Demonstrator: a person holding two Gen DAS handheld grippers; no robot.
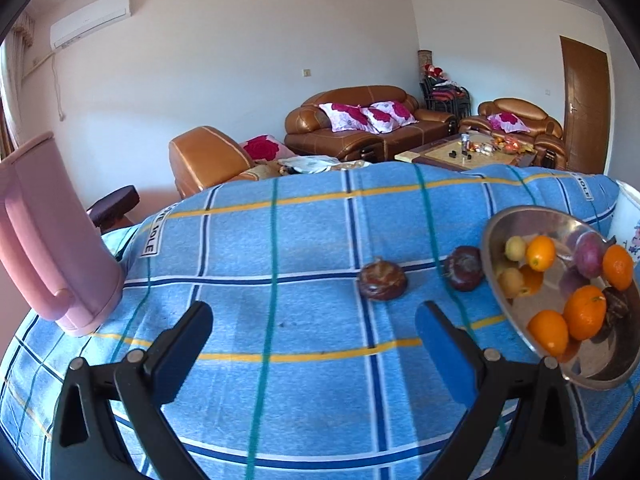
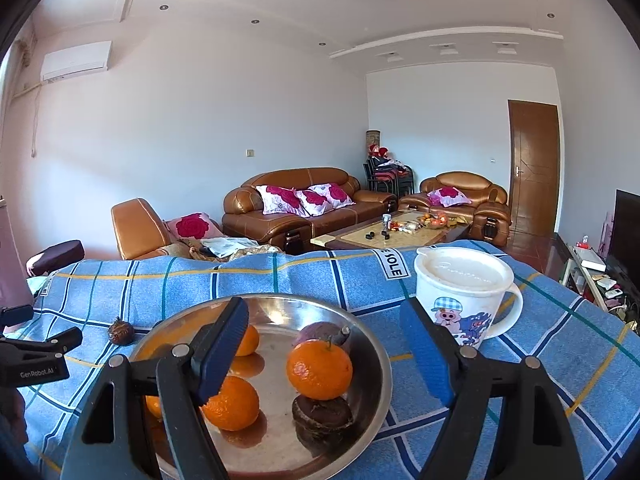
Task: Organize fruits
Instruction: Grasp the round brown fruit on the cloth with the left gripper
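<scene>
A steel bowl (image 1: 536,224) (image 2: 276,320) on the blue checked cloth holds several oranges (image 2: 320,368), small yellow fruits (image 1: 515,247), a purple fruit (image 2: 320,330) and a dark brown fruit (image 2: 322,410). Two more dark brown fruits (image 1: 382,280) (image 1: 464,268) lie on the cloth just left of the bowl. My left gripper (image 1: 316,324) is open and empty, hovering short of them. One of its fingers (image 2: 60,339) shows at the left edge of the right wrist view. My right gripper (image 2: 324,312) hangs open above the bowl, its pads touching nothing.
A pink jug (image 1: 48,240) stands at the table's left. A lidded white mug (image 2: 464,296) with a cartoon print stands right of the bowl. Beyond the table's far edge are brown leather sofas (image 2: 304,208) and a coffee table (image 2: 400,232).
</scene>
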